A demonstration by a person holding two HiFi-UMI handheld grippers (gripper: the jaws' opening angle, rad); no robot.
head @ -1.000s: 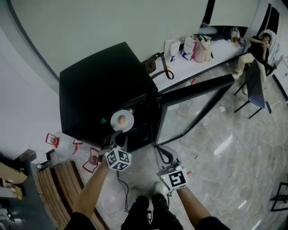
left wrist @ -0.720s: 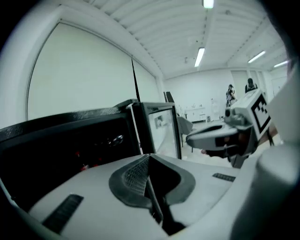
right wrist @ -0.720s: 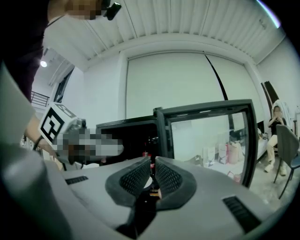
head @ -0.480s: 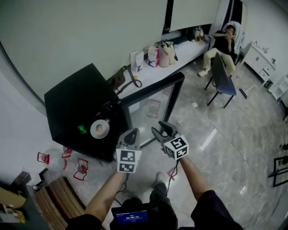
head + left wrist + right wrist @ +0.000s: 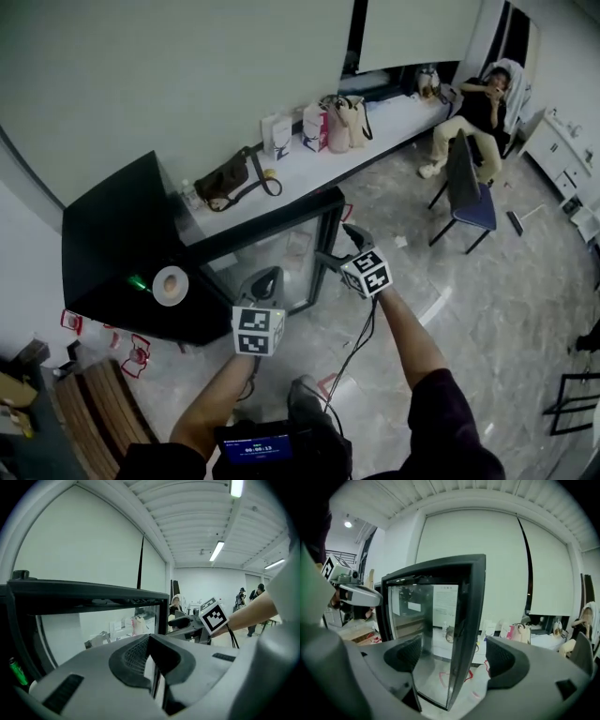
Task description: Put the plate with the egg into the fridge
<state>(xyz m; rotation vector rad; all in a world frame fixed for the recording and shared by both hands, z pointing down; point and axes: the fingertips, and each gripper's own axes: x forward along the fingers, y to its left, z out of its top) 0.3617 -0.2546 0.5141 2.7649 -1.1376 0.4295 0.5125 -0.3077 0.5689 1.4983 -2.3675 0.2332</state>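
At far left the black fridge (image 5: 108, 248) stands with its front open. The plate with the egg (image 5: 171, 285) sits at the front edge of that opening, just beside a small green object (image 5: 138, 281). It is well apart from both of your hands.

Your left tool (image 5: 265, 279) hangs in front of the fridge, clenched on itself with nothing between the jaws. It points toward the glass door (image 5: 267, 246).

That door is swung out across the marble floor (image 5: 487, 309). Your right tool (image 5: 339, 246) straddles the door's free edge; its jaws have just been opening and now stand wide, released, with the dark frame between the pads but not pressed by them.

Behind, a white bench (image 5: 300, 167) along the wall carries a black bag (image 5: 225, 180) and several paper bags (image 5: 330, 122). At far right, a person (image 5: 478, 112) sits behind a dark chair (image 5: 469, 183).
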